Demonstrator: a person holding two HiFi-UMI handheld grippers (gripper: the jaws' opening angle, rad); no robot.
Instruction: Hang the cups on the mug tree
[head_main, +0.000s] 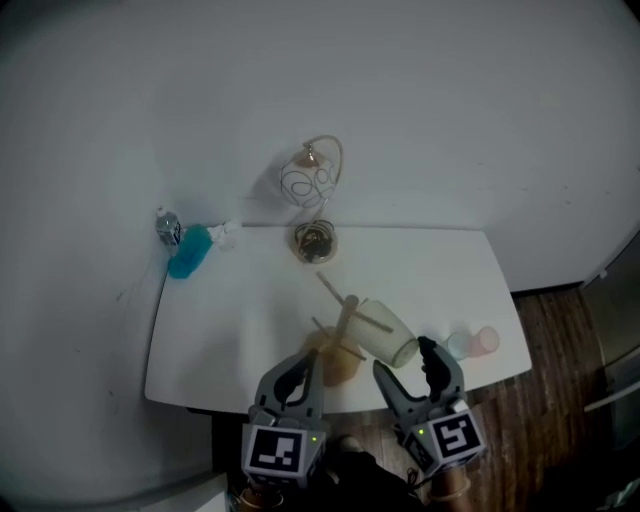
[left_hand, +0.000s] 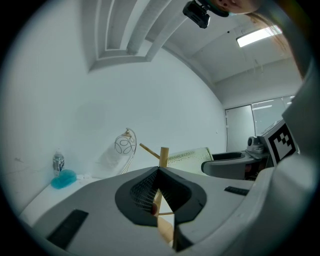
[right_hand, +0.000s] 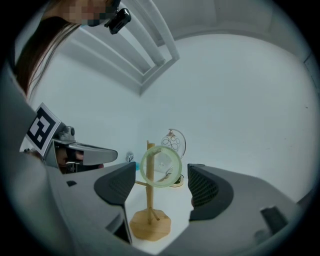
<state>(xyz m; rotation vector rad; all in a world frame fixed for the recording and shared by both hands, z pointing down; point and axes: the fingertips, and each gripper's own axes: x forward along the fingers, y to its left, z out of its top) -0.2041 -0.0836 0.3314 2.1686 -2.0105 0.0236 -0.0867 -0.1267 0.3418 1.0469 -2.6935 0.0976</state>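
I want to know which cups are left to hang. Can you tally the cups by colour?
Pale green cup: 1, hung on the mug tree
Pale blue cup: 1, on the table
Pink cup: 1, on the table
Total: 3 cups

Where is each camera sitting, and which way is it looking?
Head view: on the person's head, looking steeply down at the table and mug tree; left gripper and right gripper show at the bottom.
Left gripper view: on the left gripper, looking along its closed jaws at the tree; the right gripper shows at right.
Right gripper view: on the right gripper, looking between its open jaws at the green cup on the tree; the left gripper shows at left.
Shared: both gripper views show the tree and wire ornament.
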